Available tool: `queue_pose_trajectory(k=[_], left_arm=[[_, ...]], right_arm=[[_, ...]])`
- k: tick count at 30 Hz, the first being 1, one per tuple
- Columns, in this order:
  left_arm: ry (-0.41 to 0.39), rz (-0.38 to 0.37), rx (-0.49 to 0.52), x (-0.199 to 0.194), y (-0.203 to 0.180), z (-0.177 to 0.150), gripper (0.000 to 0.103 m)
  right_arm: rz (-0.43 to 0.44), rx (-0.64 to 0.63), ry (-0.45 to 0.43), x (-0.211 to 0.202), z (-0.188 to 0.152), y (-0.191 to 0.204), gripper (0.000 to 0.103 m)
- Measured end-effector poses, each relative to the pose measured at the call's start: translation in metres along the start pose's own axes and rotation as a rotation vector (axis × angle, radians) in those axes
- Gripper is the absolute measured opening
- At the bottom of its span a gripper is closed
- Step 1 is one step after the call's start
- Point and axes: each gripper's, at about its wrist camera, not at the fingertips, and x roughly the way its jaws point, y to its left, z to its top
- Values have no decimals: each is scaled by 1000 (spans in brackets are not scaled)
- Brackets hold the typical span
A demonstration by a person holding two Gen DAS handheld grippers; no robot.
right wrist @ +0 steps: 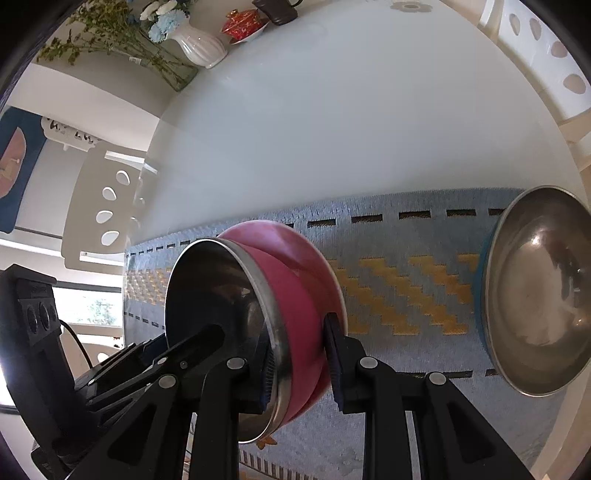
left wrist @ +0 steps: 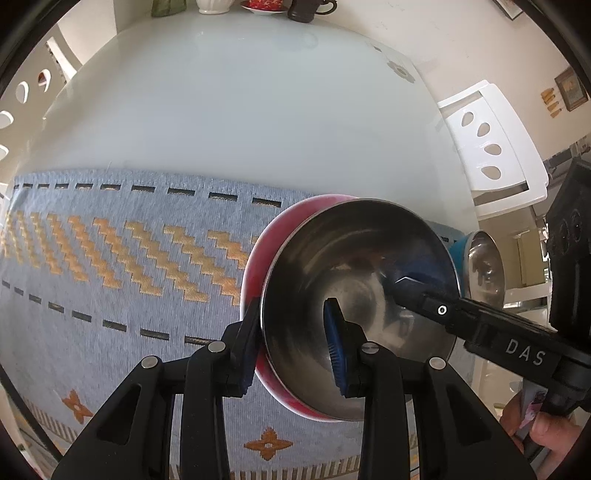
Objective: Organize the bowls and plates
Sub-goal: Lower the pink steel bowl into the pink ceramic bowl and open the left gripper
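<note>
A pink bowl [left wrist: 258, 254] with a steel inside hangs tilted over the blue and yellow woven mat [left wrist: 110, 258]. Both grippers grip its rim from opposite sides. My left gripper [left wrist: 293, 317] is shut on the near rim, one pad outside on the pink wall and the blue pad inside. My right gripper [right wrist: 299, 343] is shut on the same pink bowl [right wrist: 295, 280], one finger inside and the other on the outer wall. A seam runs round the pink wall; I cannot tell whether two bowls are nested. A blue bowl [right wrist: 535, 295] with a steel inside lies at the mat's right end.
The mat lies on a white glass table [left wrist: 258, 110]. At the far edge stand a white vase [right wrist: 199, 44] with flowers, a red lidded cup [right wrist: 242, 27] on a saucer and a dark mug [left wrist: 306, 11]. White chairs [left wrist: 491, 147] flank the table. A person's hand [left wrist: 546, 428] holds the right gripper.
</note>
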Motion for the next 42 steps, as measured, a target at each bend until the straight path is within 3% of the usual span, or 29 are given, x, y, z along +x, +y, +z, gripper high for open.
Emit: queue_pose_trajectory(k=[34,37,40,42], left_arm=[[-29,46,-21,-27,3,-1,37],[-33,55,-26,-37,3,-4,40],[-36,56,-34,-46,-1,-8,52],[-41,48,-32,-52,-5,-12,57]], right_arm=[[29,45,-35,-31,-6,-11,24],[37,54,-33,-38,-8,-12,24],[42,59,-34,-45,-13,-12,25],[45,67,-32,-50,-19,-12,34]])
